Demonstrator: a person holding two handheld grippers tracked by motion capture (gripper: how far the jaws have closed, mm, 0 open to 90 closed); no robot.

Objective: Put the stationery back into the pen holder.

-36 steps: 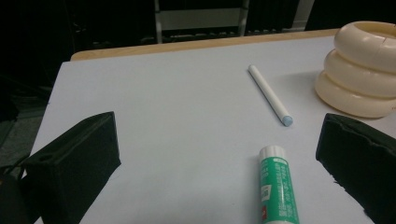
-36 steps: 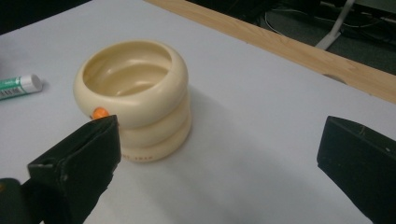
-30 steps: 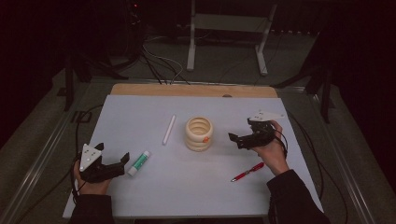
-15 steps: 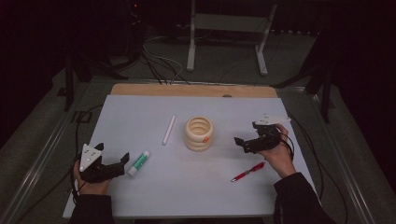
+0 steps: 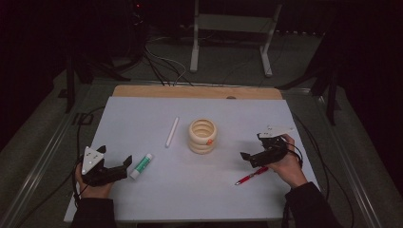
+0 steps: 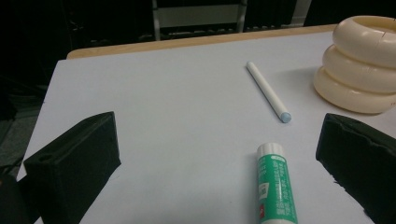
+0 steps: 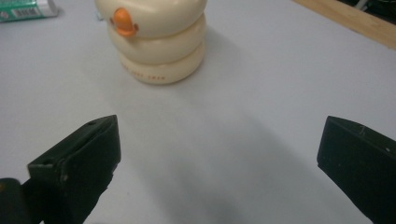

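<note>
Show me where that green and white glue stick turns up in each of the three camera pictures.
High view: glue stick lies lower left, just right of the left gripper.
Left gripper view: bottom centre, between the jaws.
Right gripper view: top left corner.
Shared landmark: the cream ringed holder.

The high view looks forward and down on the whole table (image 5: 142,114) from far. The left gripper view sits low near the surface, facing the cream ring holder (image 6: 362,70) at its upper right. The right gripper view, also low, meets the same holder at its upper middle.
</note>
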